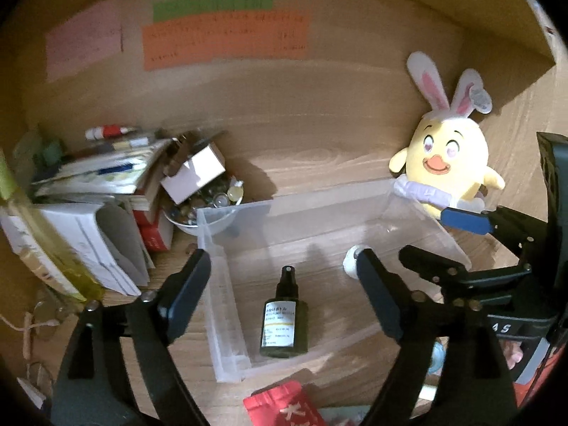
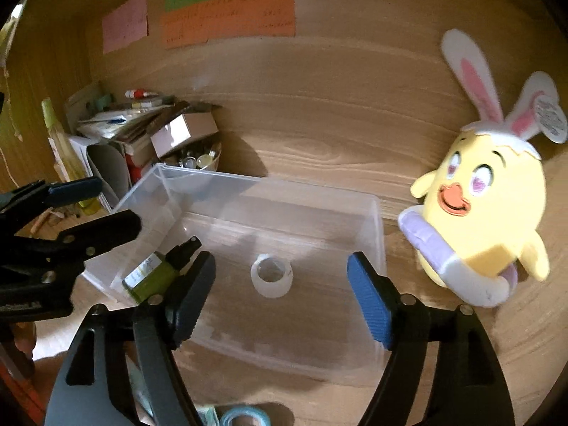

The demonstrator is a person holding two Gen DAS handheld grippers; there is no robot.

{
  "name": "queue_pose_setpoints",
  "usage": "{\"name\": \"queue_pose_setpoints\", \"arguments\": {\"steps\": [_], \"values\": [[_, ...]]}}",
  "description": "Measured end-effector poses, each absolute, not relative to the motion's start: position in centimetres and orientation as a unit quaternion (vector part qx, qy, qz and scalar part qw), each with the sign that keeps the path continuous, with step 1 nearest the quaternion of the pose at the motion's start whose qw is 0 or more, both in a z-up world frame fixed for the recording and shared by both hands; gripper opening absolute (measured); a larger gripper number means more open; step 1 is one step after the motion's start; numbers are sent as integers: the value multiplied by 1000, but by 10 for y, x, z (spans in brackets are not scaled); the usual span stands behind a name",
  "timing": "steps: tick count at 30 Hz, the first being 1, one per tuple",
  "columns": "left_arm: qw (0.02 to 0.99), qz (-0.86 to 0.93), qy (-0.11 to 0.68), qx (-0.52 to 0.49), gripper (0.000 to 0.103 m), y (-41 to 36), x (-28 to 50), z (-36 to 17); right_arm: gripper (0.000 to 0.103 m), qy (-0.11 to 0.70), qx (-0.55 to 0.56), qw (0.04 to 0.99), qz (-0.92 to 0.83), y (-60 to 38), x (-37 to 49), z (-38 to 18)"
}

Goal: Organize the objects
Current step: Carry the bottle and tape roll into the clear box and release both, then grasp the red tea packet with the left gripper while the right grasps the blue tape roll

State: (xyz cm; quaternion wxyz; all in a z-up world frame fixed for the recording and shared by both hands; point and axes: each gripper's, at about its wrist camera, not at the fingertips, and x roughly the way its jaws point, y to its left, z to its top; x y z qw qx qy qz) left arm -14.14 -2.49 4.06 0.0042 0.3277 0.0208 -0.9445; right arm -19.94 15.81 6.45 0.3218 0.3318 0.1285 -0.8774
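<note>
- Clear bin (image 2: 369,213) on worktop (image 2: 319,135) already contains spray bottle (image 1: 282,323) lying flat, plus tape roll (image 2: 271,275).
- Left gripper (image 1: 284,291) released, empty, above bottle.
- Right gripper (image 2: 284,294) released, empty, over tape roll.
- Judged partly done: plush chick (image 2: 479,206) outside bin at 3 o'clock; red pouch (image 1: 280,404) at 6 o'clock, cluttered bowl (image 1: 202,209) at 10 o'clock.

Clear plastic bin (image 2: 369,213) w/ a dark green spray bottle (image 1: 284,323), black cap & white label, plus a white tape roll (image 2: 272,279). Plush chick (image 2: 486,206) is yellow w/ orange beak, white-and-pink bunny ears, lilac trim. Wall notes (image 2: 227,17): pink, green, orange; desk (image 2: 319,142) is light wood grain; red pouch (image 1: 284,404) w/ white lettering.
</note>
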Motion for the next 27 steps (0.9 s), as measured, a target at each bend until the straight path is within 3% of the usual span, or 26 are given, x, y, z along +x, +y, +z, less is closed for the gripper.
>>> {"name": "queue_pose_setpoints", "arguments": {"steps": [5,14,27], "values": [[8,-950,3,313,96,-18,-116,46,75,133,323,320,-881,172,-182,69],[5,-944,3,330,97,-12,-84,31,76,134,314,328,-881,192,-146,67],[22,-918,67,391,97,-16,-46,-16,80,151,337,342,-864,203,-119,31]]}}
